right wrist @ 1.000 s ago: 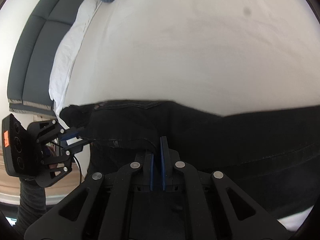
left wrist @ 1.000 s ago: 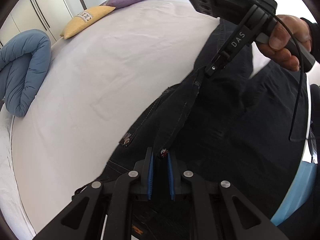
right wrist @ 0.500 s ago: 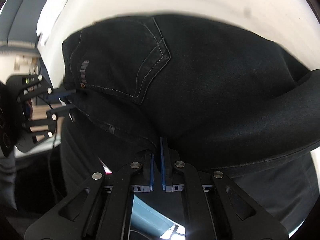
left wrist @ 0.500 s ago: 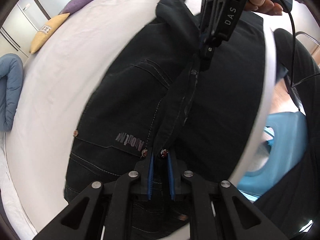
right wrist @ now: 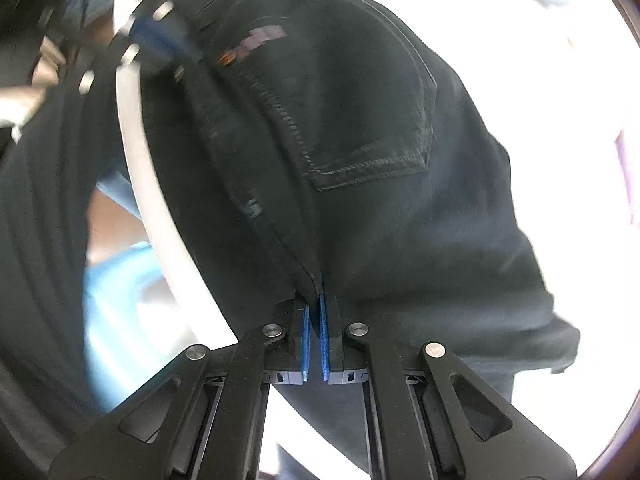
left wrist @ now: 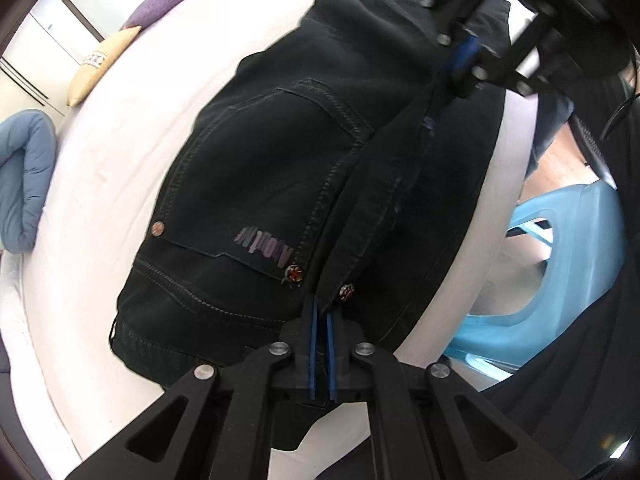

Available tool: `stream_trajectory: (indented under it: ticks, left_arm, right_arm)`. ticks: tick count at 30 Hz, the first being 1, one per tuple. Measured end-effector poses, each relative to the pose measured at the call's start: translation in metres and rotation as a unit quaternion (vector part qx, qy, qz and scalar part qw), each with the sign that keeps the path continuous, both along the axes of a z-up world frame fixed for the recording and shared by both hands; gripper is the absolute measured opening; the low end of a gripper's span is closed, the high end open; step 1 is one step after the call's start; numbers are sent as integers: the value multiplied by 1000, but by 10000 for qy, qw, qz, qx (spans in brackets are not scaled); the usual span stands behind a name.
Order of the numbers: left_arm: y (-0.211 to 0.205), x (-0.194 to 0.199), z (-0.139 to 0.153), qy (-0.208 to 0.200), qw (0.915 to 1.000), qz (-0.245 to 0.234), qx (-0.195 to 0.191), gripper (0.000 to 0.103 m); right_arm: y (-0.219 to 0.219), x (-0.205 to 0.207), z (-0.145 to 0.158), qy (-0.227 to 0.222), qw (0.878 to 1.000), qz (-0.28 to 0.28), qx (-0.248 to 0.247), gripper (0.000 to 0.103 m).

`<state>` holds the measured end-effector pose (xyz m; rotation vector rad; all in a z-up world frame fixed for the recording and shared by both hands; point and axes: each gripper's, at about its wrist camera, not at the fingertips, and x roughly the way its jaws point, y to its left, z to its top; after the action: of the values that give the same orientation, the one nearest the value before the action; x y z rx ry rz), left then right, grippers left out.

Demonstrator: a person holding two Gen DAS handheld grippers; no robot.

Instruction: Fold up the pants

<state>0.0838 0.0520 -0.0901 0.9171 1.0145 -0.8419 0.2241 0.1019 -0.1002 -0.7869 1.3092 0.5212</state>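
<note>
Black denim pants lie doubled on the white bed, back pocket and a printed logo facing up. My left gripper pinches the waistband edge beside a rivet button, its jaws closing on the cloth. Further along the same edge, my right gripper holds the band, blurred at the top of the left wrist view. In the right wrist view the right gripper is shut on the pants at a seam fold. The left gripper shows blurred at the upper left there.
A blue folded duvet lies at the left of the bed. A yellow pillow and a purple pillow rest at the far end. A light blue plastic chair stands beside the bed edge, next to a person's dark clothing.
Both grippers carried the waistband across the bed toward its near edge, laying the pants over on themselves with the back pocket up. The right gripper rolled and came closer to the left.
</note>
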Motion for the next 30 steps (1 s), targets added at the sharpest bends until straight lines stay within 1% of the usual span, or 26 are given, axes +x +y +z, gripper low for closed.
stream_trajectory:
  ticks: [2,3,4,6,9,10,12,13,15,17,21,23,24,25,27,29,30]
  left_arm:
    - [5,-2,-1,-139,9999,83,-15,3]
    - [9,-3,-1,-232,9997,114,-28,3]
    - [10,-5,-1,-290,9995,139,-39,3]
    - [15,-9,-1,-426,9990,136,-20,3]
    - [21,-19,-6,-833,9964,-40,175,3]
    - [21,-23,-9,-984,9948,-66,249,3]
    - [23,-28,-14,-1189,9925,-3,270,3]
    - [26,-32,-19,-1295,9913,92,237,3]
    - [28,-36,-24,-1509,9880,235,238,3]
    - [28,-42,-31,-1667,9850,345,278,3]
    - [32,-46,-40,-1622,9851,504,251,4]
    - [36,-51,-46,-1664,9843,519,287,8]
    - [36,-50,-47,-1670,9841,542,284,8]
    - [36,-49,-47,-1675,9837,596,254,8]
    - [38,-46,-43,-1716,9825,701,190,8]
    - [42,-45,-34,-1829,9794,854,86,8]
    - [43,-44,-30,-1886,9779,896,62,8]
  right_arm:
    - [21,-8,-5,-304,9993,170,-116,3]
    - [19,-12,-5,-427,9986,246,-175,3]
    - [29,-13,-8,-579,9975,326,-236,3]
    - [33,-18,-13,-784,9956,406,-322,3]
    - [45,-23,-23,-1045,9922,481,-474,3]
    - [50,-35,-27,-1106,9913,494,-509,3]
    - [52,-38,-41,-1242,9894,533,-534,3]
    - [45,-48,-49,-1269,9891,534,-517,3]
    - [37,-70,-47,-1362,9878,569,-497,3]
    - [44,-72,-52,-1368,9875,604,-500,3]
    - [59,-74,-60,-1370,9865,718,-541,3]
    - [59,-77,-66,-1342,9870,707,-528,3]
    - [61,-74,-68,-1320,9878,663,-502,3]
    - [47,-79,-61,-1306,9883,636,-466,3]
    - [47,-88,-55,-1277,9893,587,-392,3]
    - [46,-87,-49,-1300,9899,483,-301,3]
    - [42,-93,-42,-1332,9898,443,-253,3]
